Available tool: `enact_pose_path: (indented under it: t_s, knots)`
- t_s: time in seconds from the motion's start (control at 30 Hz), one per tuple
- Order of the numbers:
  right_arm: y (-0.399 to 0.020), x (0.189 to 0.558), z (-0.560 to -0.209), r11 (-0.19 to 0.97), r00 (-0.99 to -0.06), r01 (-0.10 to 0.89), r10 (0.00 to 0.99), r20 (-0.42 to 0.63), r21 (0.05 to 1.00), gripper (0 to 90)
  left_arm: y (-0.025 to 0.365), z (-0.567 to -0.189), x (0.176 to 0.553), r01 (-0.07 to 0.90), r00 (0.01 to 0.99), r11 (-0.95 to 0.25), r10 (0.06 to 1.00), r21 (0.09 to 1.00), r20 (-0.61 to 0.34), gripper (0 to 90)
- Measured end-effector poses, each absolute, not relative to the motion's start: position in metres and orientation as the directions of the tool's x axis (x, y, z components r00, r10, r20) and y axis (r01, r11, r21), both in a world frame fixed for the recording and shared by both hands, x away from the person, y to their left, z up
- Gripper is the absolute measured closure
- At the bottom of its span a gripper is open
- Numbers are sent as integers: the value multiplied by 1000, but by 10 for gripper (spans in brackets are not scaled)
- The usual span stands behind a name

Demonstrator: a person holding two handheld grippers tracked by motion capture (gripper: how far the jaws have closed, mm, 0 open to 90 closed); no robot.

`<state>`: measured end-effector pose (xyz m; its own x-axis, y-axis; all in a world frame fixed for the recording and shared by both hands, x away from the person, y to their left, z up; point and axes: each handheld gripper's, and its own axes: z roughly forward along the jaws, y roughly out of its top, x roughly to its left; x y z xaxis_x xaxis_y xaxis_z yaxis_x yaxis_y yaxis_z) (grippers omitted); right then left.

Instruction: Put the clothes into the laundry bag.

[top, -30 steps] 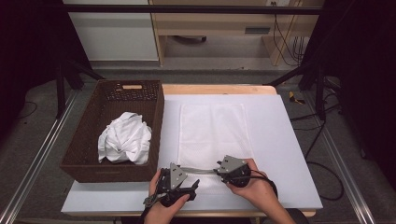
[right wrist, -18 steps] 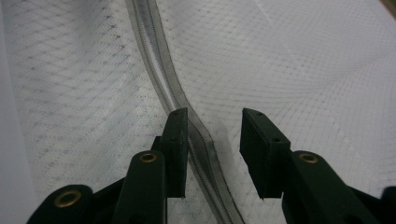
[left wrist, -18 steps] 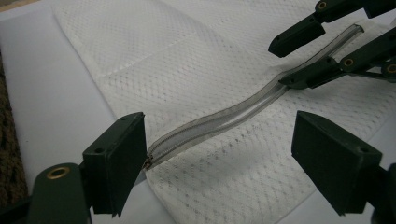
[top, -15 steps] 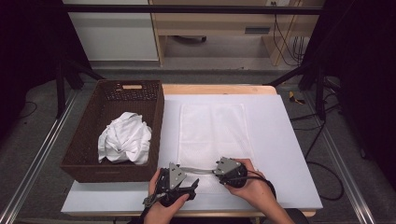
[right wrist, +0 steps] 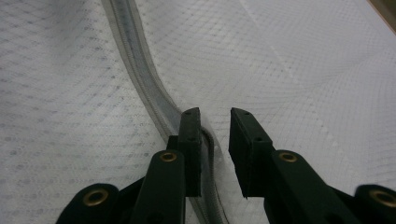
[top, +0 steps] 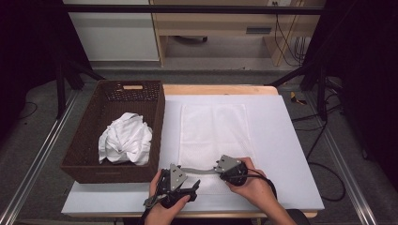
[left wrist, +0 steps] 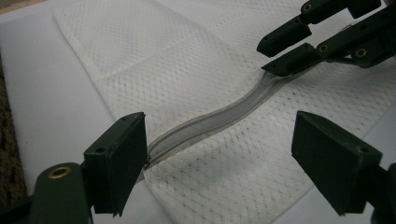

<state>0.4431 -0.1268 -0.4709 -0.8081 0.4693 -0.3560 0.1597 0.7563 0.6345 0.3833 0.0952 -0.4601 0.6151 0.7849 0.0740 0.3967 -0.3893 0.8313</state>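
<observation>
I have the white mesh bag lying flat in the middle of the desk, its grey zipper running along the bag's near edge, close to the desk's front edge. My left tool sits at the zipper's left end with its jaws spread wide; the zipper end lies just beside the left jaw, though I cannot tell whether it touches, and nothing is pinched. My right tool is at the zipper's other end, and its jaws have just been closing: they stand narrowly apart, the zipper band passes by the left-hand jaw in the right gripper view, and a gap remains to the other jaw, so I read the tool as not yet clamped on anything. The zipper bows up slightly between the two tools. At the desk's left edge stands a brown wicker basket with a crumpled white cloth inside it, well apart from the bag.
</observation>
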Motion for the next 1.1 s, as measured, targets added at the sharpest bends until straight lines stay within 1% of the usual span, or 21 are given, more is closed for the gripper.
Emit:
enact_pose_path:
  t_s: [0.4,0.5,0.67,0.73,1.1]
  knots:
    - [-133,446,-474,757,-830,172,456,-321,630,749,93,-461,383,397,619,-393,782,830,74,191]
    - [-132,447,-474,759,-834,176,454,-315,627,772,93,-461,383,397,620,-394,781,829,74,191]
    - [-131,448,-473,766,-841,172,442,-312,620,870,93,-461,383,399,621,-391,781,829,70,192]
    - [-132,448,-471,762,-839,183,450,-305,621,888,94,-461,382,401,620,-388,782,830,66,195]
    - [-134,453,-462,721,-804,186,502,-319,667,898,92,-461,382,400,617,-390,784,829,70,217]
